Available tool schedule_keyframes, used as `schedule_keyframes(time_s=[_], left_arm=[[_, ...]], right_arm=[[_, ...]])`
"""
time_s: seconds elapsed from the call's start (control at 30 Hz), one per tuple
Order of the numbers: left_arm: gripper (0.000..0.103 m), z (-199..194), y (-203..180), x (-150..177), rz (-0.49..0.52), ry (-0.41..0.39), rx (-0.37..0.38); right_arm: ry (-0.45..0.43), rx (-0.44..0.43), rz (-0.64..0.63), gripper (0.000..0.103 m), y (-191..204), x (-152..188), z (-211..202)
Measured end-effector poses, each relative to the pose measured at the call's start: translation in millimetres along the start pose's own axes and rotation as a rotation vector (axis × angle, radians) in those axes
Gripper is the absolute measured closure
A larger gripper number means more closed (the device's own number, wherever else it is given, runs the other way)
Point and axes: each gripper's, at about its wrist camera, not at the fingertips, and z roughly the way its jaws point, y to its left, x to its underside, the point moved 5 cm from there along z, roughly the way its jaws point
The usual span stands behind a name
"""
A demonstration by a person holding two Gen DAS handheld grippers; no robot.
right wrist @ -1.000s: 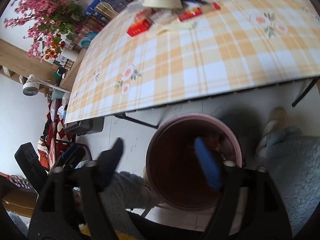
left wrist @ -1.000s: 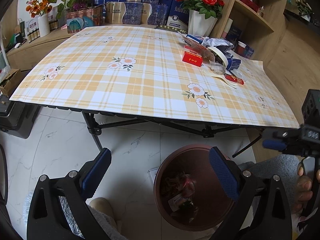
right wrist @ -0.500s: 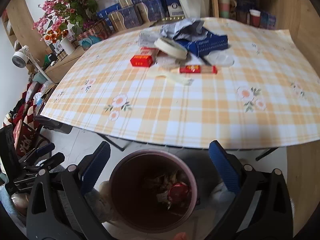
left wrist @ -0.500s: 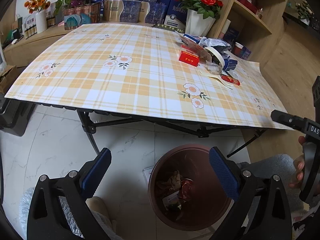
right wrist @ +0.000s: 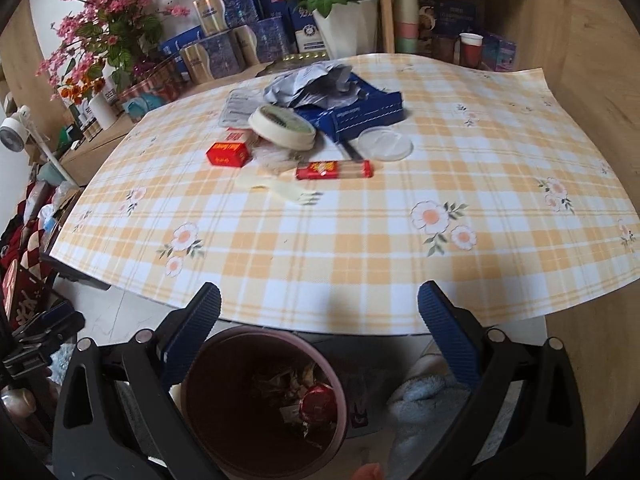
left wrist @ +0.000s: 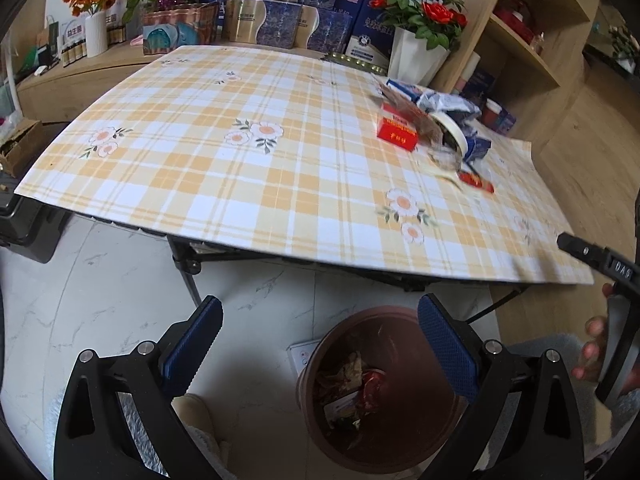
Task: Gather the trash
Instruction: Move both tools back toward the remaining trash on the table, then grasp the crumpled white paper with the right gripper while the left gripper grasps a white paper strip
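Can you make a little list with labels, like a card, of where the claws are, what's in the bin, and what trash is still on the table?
left claw: open, holding nothing, over the floor by the bin
right claw: open, holding nothing, at the table edge above the bin
bin: on the floor, some wrappers inside
table: trash piled at the far side
trash left: red box, tape roll, red wrapper, plastic fork, clear lid, blue box

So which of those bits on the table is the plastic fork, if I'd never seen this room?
Start at the checked tablecloth and find the pile of rubbish around the blue box. At the pile's near edge, just in front of the long red wrapper, lies the plastic fork. It is the only pale cream, flat thing with tines.
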Motion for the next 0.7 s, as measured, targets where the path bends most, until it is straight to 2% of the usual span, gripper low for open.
schedule_keyframes(time_s=[0.17, 0.3, 0.37, 0.47, 0.6, 0.7], left_arm=[[0.007, 7, 1, -19, -0.054, 0.001, 0.027], [0.007, 19, 4, -37, -0.099, 0.012, 0.046], [0.007, 26, 5, -49, -0.122, 0.016, 0.047], [0.007, 39, 11, -70, -0.175, 0.012, 0.024], [0.007, 55, 17, -95, -0.252, 0.016, 0.014], [0.007, 65, 16, -114, -0.282, 0.006, 0.025]], right_arm=[[-0.031, 0.012, 0.01, 0.006, -11, -14, 6], [0.012, -0.058, 0.004, 0.006, -18, -40, 22], [0.019, -0.018, -0.029, 0.006, -21, -56, 29], [0.052, 0.065, -0.142, 0.006, -24, -91, 52], [0.0, 0.164, -0.344, 0.006, -24, -146, 85], [-0.011, 0.205, -0.45, 0.006, -21, -179, 117]])
